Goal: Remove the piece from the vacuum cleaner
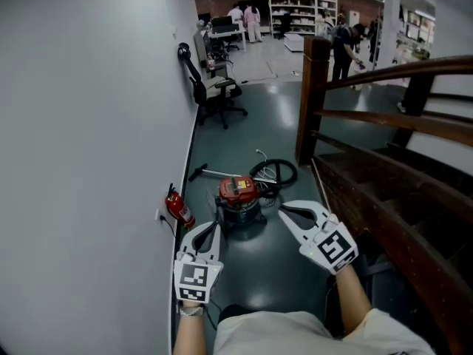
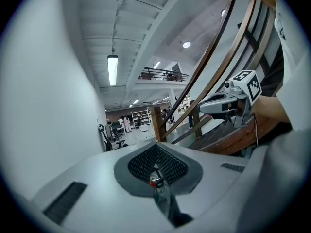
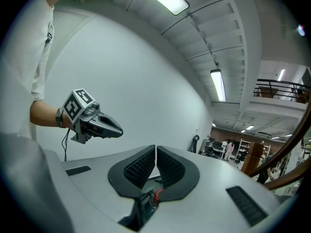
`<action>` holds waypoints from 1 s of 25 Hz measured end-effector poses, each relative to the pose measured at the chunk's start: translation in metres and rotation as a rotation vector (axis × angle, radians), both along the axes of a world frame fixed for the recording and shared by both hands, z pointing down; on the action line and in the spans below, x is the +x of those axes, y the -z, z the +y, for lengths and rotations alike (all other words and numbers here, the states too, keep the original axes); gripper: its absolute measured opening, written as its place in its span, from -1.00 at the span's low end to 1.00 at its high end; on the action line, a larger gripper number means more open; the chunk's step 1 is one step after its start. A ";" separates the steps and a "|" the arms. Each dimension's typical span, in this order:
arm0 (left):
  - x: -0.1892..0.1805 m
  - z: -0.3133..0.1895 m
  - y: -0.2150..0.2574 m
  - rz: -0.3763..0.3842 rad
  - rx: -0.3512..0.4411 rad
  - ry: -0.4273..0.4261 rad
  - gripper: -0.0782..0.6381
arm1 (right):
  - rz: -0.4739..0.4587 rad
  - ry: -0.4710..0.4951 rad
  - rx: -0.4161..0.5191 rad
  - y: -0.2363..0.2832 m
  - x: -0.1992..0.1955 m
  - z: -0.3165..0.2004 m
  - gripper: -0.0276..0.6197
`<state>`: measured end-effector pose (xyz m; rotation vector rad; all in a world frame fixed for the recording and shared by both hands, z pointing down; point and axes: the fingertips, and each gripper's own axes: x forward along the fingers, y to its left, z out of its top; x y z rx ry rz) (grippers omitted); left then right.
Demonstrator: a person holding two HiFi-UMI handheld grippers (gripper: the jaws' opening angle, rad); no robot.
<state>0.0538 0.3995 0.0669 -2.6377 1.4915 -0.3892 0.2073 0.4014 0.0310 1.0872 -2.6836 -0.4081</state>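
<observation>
Left hand-held gripper [image 1: 215, 225], right hand-held gripper [image 1: 281, 210]: jaws pressed together, both empty, pointed forward, probably for approach. Vacuum cleaner [image 1: 239, 198] sits on floor [image 1: 270, 272] ahead, near wall, untouched. Hose [image 1: 275, 171] coiled just behind it.

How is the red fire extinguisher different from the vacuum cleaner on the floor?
The fire extinguisher is slim and nearly all red; the vacuum cleaner is a wide drum, red only on top. The fire extinguisher sits by the wall; the vacuum cleaner stands farther out, with a black hose coiled beside it. Both have red on them.
</observation>
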 end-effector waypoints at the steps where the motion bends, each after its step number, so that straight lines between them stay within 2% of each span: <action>1: 0.001 -0.002 -0.002 0.008 -0.007 0.006 -0.78 | 0.001 0.001 -0.001 -0.001 0.003 -0.002 -0.82; 6: 0.000 -0.012 -0.007 0.039 -0.034 0.022 -0.76 | -0.031 0.003 -0.018 -0.002 0.010 -0.012 -0.82; 8: 0.000 -0.019 -0.009 0.033 -0.039 0.014 -0.70 | -0.011 -0.005 -0.017 -0.006 0.010 -0.021 -0.82; 11: -0.001 -0.034 -0.011 0.021 -0.033 0.003 -0.70 | 0.004 -0.006 -0.010 -0.010 0.006 -0.035 -0.82; 17: -0.024 -0.092 -0.014 -0.024 -0.001 0.014 -0.73 | 0.021 -0.014 0.002 -0.014 -0.013 -0.084 -0.82; 25: -0.051 -0.164 -0.010 -0.015 -0.013 0.004 -0.73 | 0.015 -0.010 0.007 -0.001 -0.043 -0.155 -0.82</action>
